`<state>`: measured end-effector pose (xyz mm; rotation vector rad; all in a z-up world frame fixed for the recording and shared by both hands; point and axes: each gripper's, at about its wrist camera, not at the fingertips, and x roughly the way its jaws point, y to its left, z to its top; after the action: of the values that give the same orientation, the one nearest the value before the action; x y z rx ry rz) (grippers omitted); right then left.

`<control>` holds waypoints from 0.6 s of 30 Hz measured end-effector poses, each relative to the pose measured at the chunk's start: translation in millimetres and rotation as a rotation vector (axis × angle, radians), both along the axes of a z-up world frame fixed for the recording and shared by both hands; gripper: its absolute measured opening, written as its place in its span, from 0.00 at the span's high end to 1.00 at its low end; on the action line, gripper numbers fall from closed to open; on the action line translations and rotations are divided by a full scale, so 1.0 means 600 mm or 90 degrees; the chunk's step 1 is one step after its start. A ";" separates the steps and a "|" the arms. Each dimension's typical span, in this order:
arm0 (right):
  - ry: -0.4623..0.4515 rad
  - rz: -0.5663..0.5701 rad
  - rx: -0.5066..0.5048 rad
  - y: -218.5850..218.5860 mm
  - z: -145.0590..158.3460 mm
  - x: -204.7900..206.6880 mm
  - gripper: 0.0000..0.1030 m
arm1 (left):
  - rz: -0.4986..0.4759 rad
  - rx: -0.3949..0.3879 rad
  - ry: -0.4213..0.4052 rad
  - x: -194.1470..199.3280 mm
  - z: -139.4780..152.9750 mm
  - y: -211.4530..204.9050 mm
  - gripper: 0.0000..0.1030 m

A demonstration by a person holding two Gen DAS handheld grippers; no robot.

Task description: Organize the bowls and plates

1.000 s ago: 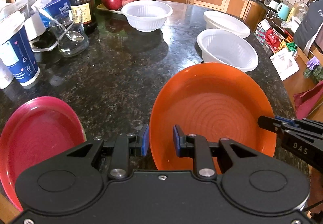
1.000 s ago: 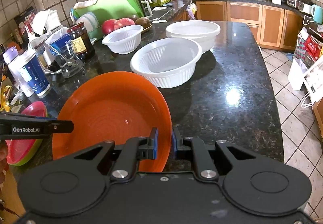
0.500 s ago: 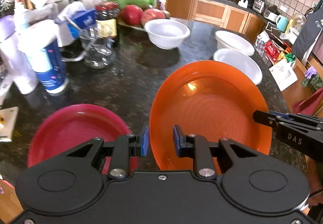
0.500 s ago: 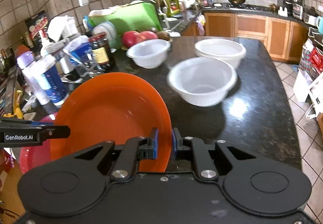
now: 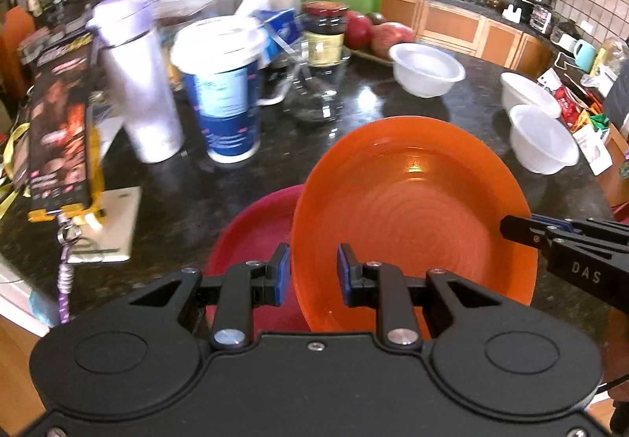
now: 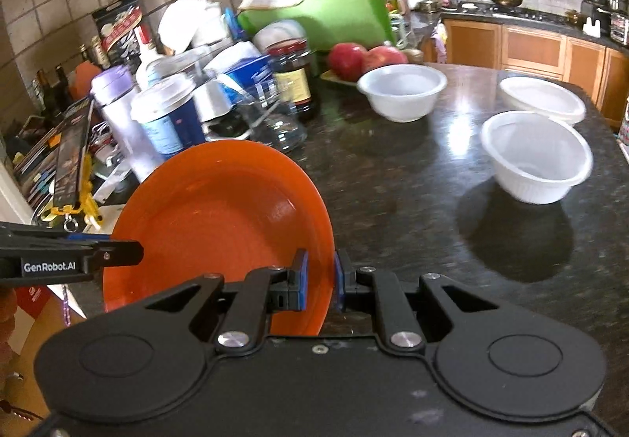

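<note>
**Orange plate held by both grippers above the red one**

Glossy orange plastic fills the near ground: the round orange plate, ringed with fine concentric ridges, is pinched at its near-left rim between the blue pads of the left gripper and at its right rim by the right gripper, whose jaws are clamped narrowly on the thin edge. It hangs tilted over the speckled black granite counter. Just beneath and to the left, partly covered, lies the round matte red plastic plate.

Left of the plates, a flat dark printed packet stands on edge. Farther back stand a blue-and-white lidded paper cup and a white tumbler with a lilac lid, both blurred.

On the right, a ribbed white plastic bowl sits well apart from the plates, with a shallower lidded white bowl behind it. A third small white bowl rests farther left, just in front of red apples and a dark glass jar. A green cutting board leans at the back.
</note>
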<state>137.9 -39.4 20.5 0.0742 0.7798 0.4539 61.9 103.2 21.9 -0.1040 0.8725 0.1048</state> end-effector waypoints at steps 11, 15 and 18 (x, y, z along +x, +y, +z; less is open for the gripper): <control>0.022 0.000 -0.022 0.099 -0.018 -0.008 0.85 | 0.004 -0.012 0.003 -0.010 -0.024 0.084 0.69; 0.029 -0.019 -0.036 0.115 -0.026 -0.006 0.85 | -0.015 -0.025 0.009 -0.003 -0.035 0.100 0.69; 0.034 -0.037 -0.043 0.125 -0.032 -0.005 0.85 | -0.030 -0.034 0.013 0.006 -0.042 0.111 0.69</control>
<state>135.1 35.7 1.0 0.0461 0.8431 0.3714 65.3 169.8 -3.3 -0.1322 0.8984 0.0392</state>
